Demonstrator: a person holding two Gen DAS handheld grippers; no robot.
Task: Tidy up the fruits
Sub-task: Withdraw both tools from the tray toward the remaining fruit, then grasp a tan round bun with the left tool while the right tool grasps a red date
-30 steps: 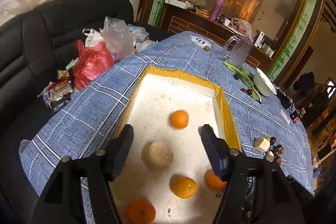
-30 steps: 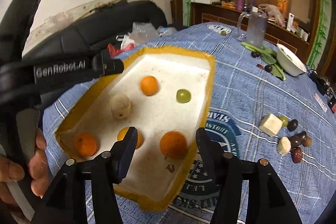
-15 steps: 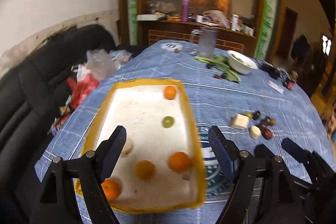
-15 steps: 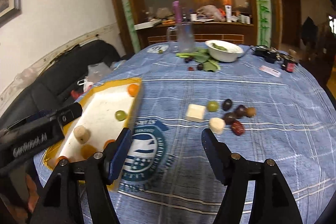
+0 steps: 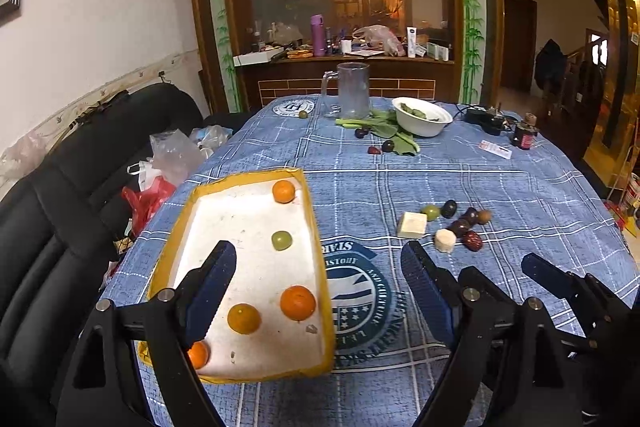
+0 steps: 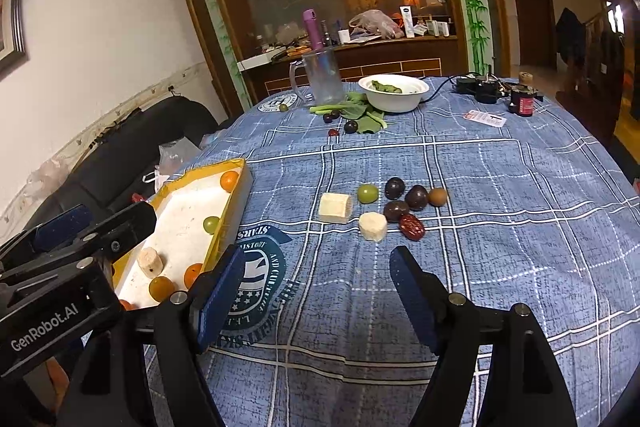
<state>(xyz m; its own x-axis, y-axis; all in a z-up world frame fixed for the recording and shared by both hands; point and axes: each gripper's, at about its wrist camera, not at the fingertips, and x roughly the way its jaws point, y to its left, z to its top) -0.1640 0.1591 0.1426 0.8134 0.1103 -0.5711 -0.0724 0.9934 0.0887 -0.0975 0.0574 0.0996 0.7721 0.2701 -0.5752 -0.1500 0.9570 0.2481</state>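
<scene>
**Both tools empty, loose fruit waiting on the counter**

Left wrist view: the left tool (image 5: 316,291) is spreading wider with nothing between its jaws, above the tray's (image 5: 318,263) right wall. In the tray lie four oranges (image 5: 297,302) and one green fruit (image 5: 281,240). The oranges look firm and round, likely to roll; a light pinch across the middle should suit them. The right tool (image 5: 472,279) shows at lower right.

Right wrist view: the right tool (image 6: 316,291) is also opening, empty, over bare cloth on the counter (image 6: 500,227). Just ahead of it lies a loose cluster (image 6: 390,209): one green fruit, three dark plums, one small brown fruit, one red date, two pale cut chunks. The plums and date look small, smooth and soft, so grip them gently across the widest part. Here a pale cork-like piece (image 6: 149,263) also shows in the tray.
</scene>
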